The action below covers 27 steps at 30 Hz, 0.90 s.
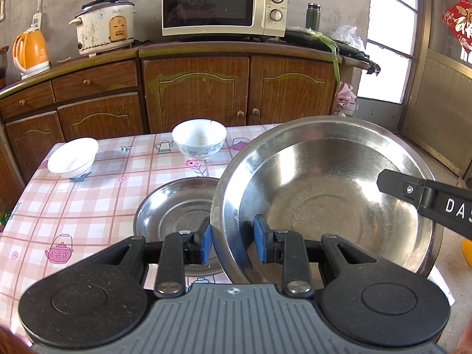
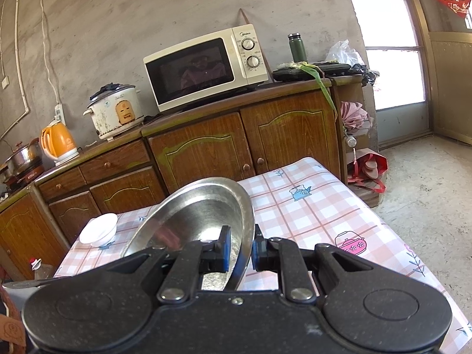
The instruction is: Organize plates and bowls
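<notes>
A large steel basin (image 1: 324,183) hangs tilted above the checked table (image 1: 88,206). My left gripper (image 1: 233,240) is shut on its near rim, blue pads on either side of the wall. My right gripper (image 2: 240,249) is shut on the rim of the same basin (image 2: 191,215); one of its black fingers (image 1: 413,194) shows over the basin's right side. Under the basin's left edge a smaller steel plate (image 1: 177,206) lies on the cloth. A blue-patterned white bowl (image 1: 199,141) stands behind it. A plain white bowl (image 1: 73,157) sits at the far left corner (image 2: 98,230).
A wooden cabinet (image 1: 194,88) runs behind the table, bearing a microwave (image 1: 224,4), a rice cooker (image 1: 104,25), an orange kettle (image 1: 31,51) and a green flask (image 1: 312,16). Open cloth (image 2: 309,212) lies to the basin's right. A door and bare floor (image 2: 427,206) are at right.
</notes>
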Tool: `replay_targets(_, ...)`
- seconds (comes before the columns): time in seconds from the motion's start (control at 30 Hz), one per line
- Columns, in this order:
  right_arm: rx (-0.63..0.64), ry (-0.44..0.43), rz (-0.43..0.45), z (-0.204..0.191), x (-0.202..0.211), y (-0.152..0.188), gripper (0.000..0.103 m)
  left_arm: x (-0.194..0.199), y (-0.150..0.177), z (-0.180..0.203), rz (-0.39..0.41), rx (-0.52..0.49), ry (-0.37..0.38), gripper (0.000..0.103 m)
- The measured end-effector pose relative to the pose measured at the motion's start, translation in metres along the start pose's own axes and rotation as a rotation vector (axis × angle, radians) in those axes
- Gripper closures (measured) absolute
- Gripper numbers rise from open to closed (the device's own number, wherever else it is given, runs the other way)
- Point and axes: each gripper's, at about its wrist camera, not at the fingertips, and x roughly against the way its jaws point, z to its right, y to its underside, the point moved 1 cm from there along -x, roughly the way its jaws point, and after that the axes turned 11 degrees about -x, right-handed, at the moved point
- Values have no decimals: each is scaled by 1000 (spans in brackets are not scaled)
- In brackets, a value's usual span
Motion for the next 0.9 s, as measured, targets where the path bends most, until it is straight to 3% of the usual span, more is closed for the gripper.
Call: replay_targets(0.9,64,-36,-69,-23,-9,36,84,5,28,-24,-48,38,-40,74)
